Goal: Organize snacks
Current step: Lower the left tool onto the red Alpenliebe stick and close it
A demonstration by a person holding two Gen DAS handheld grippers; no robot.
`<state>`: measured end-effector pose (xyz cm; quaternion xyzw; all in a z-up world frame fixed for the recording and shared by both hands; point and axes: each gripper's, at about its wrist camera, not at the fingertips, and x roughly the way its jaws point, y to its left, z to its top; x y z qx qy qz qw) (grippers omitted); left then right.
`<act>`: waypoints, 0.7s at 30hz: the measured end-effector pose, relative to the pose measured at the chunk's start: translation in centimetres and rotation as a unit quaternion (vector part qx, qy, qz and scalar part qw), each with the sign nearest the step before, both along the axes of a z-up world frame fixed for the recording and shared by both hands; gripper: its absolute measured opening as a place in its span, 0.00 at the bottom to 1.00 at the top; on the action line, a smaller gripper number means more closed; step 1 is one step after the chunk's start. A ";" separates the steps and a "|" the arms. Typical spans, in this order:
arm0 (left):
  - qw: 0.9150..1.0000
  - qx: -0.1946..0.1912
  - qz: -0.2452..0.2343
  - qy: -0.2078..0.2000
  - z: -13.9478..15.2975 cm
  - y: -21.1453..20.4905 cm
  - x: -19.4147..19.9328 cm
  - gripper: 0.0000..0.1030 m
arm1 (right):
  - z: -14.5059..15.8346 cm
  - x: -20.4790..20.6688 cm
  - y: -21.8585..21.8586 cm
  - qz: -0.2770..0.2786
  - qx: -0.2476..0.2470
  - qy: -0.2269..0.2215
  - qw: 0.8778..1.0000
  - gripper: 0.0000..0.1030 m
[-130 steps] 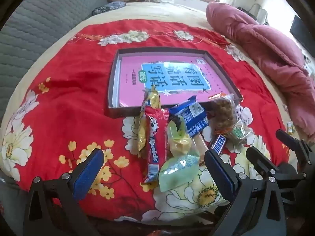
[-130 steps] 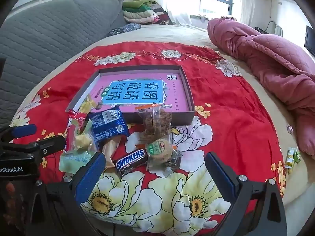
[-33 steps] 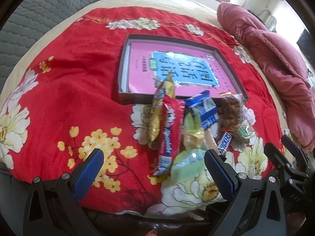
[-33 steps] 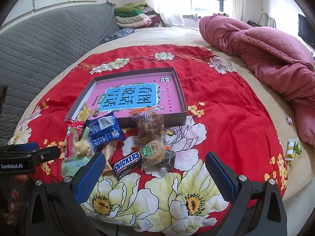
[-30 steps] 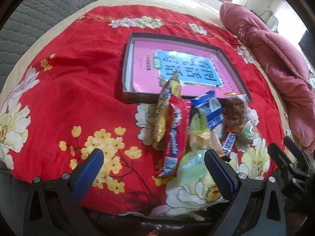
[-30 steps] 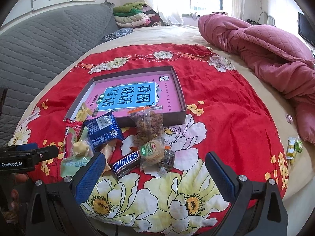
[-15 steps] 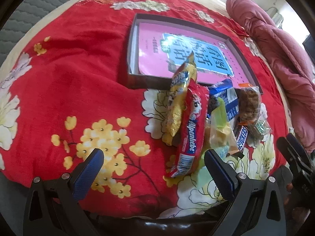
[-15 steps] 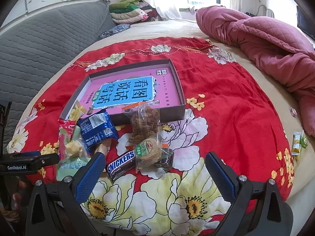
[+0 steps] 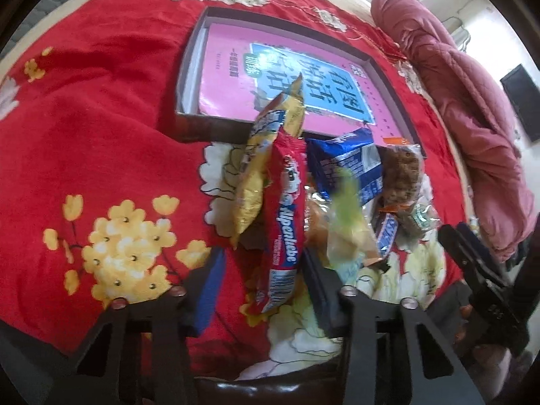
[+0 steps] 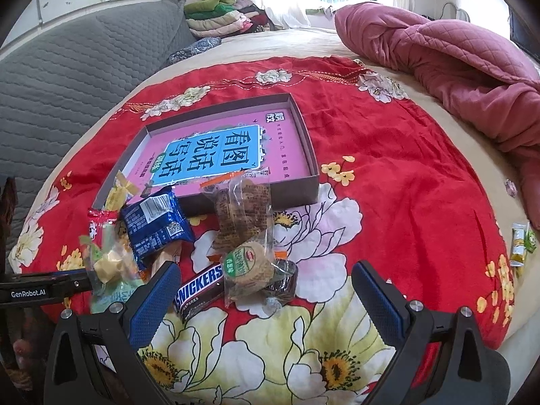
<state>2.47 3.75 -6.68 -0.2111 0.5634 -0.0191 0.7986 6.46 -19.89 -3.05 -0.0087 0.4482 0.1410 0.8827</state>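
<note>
A pile of snacks lies on the red floral cloth in front of a shallow grey box (image 9: 189,77) (image 10: 312,155) with a pink book inside. My left gripper (image 9: 263,283) has its fingers half closed around the near end of a red Alpenliebe pack (image 9: 283,222), with a yellow pack (image 9: 256,172) beside it. I cannot tell if the pads touch the red pack. A blue pack (image 10: 152,222), a Snickers bar (image 10: 199,287), a round biscuit pack (image 10: 246,266) and a brown biscuit bag (image 10: 243,209) lie near. My right gripper (image 10: 263,297) is open over the Snickers and biscuits.
A pink quilt (image 10: 455,50) lies at the right. A grey quilted cover (image 10: 67,77) is at the left. Folded clothes (image 10: 219,13) sit at the back. Small green-white packets (image 10: 519,243) lie at the cloth's right edge.
My left gripper has moved forward and down onto the pile and its fingers have closed in around the red pack. The right gripper has edged closer to the Snickers.
</note>
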 end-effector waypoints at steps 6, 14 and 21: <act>1.000 -0.008 -0.005 -0.006 -0.2 -0.1 0.5 0.39 | -1.1 0.9 -0.3 0.003 0.004 0.012 1.000 0.99; 1.000 -0.024 -0.002 -0.013 -0.5 0.3 1.1 0.39 | -3.0 1.9 0.5 0.044 -0.011 0.029 0.999 0.85; 0.999 -0.031 -0.012 -0.025 -0.4 0.0 1.4 0.24 | -3.2 2.1 1.2 0.068 -0.023 0.016 0.997 0.49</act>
